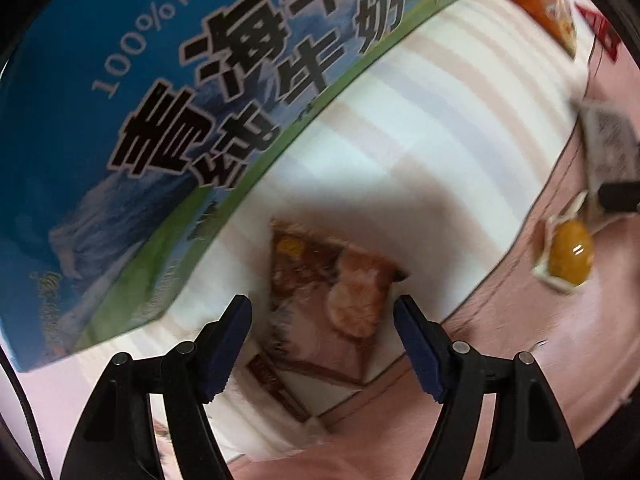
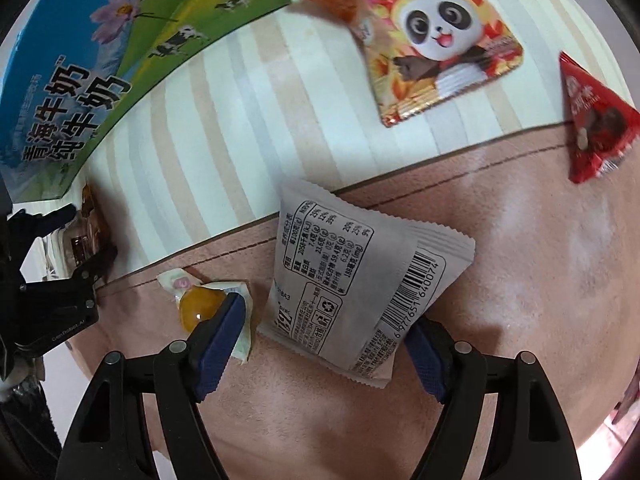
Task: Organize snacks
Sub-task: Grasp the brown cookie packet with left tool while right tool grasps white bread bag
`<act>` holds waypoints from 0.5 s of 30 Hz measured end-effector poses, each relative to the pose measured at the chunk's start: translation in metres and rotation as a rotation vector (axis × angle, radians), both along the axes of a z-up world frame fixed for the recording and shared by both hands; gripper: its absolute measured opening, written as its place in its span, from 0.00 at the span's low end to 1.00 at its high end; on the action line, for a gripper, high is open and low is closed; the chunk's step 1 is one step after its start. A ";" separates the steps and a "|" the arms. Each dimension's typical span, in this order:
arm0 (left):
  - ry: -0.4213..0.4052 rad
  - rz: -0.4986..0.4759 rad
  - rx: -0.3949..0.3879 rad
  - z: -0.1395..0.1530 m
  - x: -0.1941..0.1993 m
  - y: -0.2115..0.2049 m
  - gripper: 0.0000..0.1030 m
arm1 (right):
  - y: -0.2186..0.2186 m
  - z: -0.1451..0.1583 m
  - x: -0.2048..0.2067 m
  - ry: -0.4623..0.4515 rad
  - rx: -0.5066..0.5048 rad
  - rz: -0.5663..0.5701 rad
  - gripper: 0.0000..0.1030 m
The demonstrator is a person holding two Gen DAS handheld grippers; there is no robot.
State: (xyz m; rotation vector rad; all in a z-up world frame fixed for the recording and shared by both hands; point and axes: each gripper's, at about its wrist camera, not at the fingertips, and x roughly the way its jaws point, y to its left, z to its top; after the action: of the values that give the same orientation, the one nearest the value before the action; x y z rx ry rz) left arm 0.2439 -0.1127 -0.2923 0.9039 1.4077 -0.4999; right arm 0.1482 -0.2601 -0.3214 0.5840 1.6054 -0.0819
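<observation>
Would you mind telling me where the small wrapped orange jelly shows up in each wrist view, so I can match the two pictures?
Left wrist view: the orange jelly lies at the far right edge, on the pink surface, right of the striped mat.
Right wrist view: the orange jelly lies lower left of centre, partly behind the right gripper's left finger, beside the grey packet.
Shared landmark: the blue milk carton, top left in both.

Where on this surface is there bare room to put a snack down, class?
Bare striped cloth lies between the milk box and panda packet. Pink mat is free right of the grey packet. Crowded: the jelly cup beside the grey packet.
</observation>
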 end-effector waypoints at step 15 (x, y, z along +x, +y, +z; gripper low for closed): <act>0.328 0.538 -0.272 -0.024 -0.047 0.031 0.55 | 0.008 -0.005 0.001 0.033 0.094 -0.005 0.67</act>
State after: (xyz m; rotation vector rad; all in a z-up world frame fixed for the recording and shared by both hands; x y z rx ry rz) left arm 0.1970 -0.0820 -0.3162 0.2062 1.7507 -0.4221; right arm 0.1496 -0.2518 -0.3263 0.6621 1.6464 -0.0197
